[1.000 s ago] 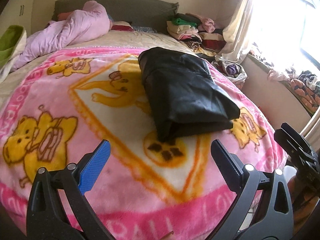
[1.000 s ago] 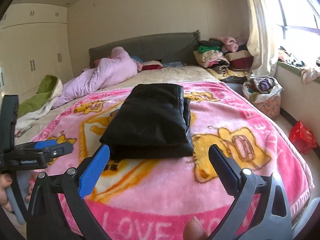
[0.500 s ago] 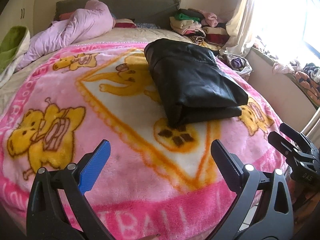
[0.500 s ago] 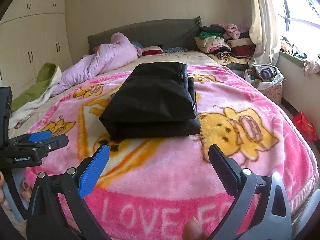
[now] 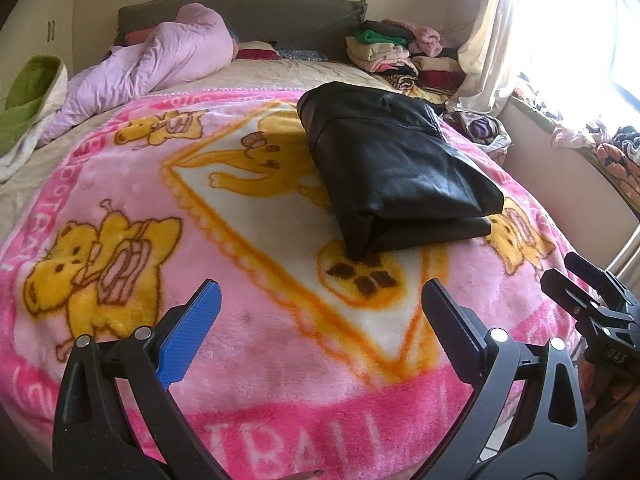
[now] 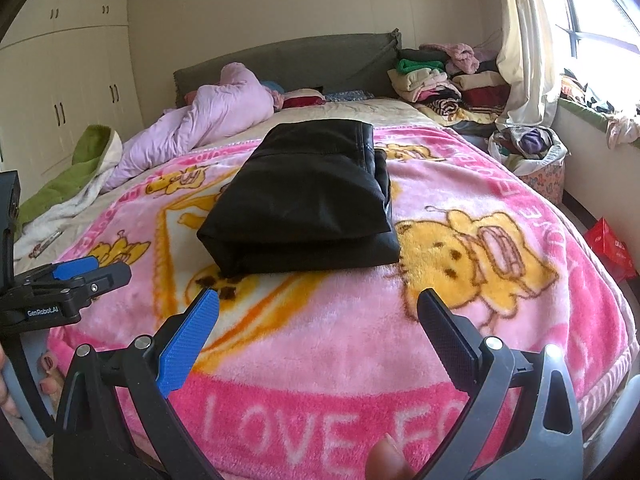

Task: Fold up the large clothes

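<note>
Black garment point(image 6: 308, 196), leather-look, lies folded into a thick rectangular bundle near the middle of the pink cartoon blanket point(image 6: 460, 320). Folded edge faces me; top layers sit stacked flat. From my left wrist view the same bundle point(image 5: 400, 168) sits at about 1 o'clock, well apart from my fingers.

My right gripper point(image 6: 318, 308) is spread wide, holding nothing, touching nothing. It hovers above the blanket's near edge, the bundle at 12 o'clock just beyond the fingertips. Blue pad on the left finger point(image 6: 188, 344), black pad on the right.

My left gripper point(image 5: 320, 304) is likewise spread wide and empty, over the blanket, pointing toward the headboard. Seen from the right view it sits at 9 o'clock, level, fingers pointing across.

A fingertip point(image 6: 386, 460) shows at 6 o'clock of the right view.

Further out: crumpled lilac duvet point(image 6: 208, 120) at 11 o'clock by the grey headboard point(image 6: 288, 60); stacked folded clothes point(image 6: 440, 80) at 1 o'clock; curtain point(image 6: 524, 40) and bright window at 2 o'clock; wardrobe point(image 6: 60, 92) at 10 o'clock.
</note>
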The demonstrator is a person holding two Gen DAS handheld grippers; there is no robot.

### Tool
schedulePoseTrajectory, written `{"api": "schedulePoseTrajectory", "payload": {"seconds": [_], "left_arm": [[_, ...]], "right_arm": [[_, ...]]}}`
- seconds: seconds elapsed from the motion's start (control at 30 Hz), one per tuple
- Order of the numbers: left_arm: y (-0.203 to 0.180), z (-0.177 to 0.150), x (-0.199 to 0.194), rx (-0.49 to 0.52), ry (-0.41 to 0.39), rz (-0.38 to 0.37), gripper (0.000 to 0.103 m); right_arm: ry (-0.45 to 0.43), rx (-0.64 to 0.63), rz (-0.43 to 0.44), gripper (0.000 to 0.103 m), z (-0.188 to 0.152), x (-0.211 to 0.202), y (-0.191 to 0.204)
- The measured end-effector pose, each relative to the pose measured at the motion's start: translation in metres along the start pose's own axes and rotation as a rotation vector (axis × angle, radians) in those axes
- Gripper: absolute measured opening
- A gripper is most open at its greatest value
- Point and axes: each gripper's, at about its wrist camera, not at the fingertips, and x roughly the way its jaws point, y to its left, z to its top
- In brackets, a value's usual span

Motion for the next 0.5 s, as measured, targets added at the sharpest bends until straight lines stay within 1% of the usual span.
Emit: {"api": "schedulePoseTrajectory", "payload": {"seconds": [0.5], "left_arm": [[-0.0011,0.0011,-0.0022,0.001,0.002,0.020,0.094]], "right_arm": [[0.002,-0.010,0.009,0.099,-0.0025,-0.0003,0.0036]]}}
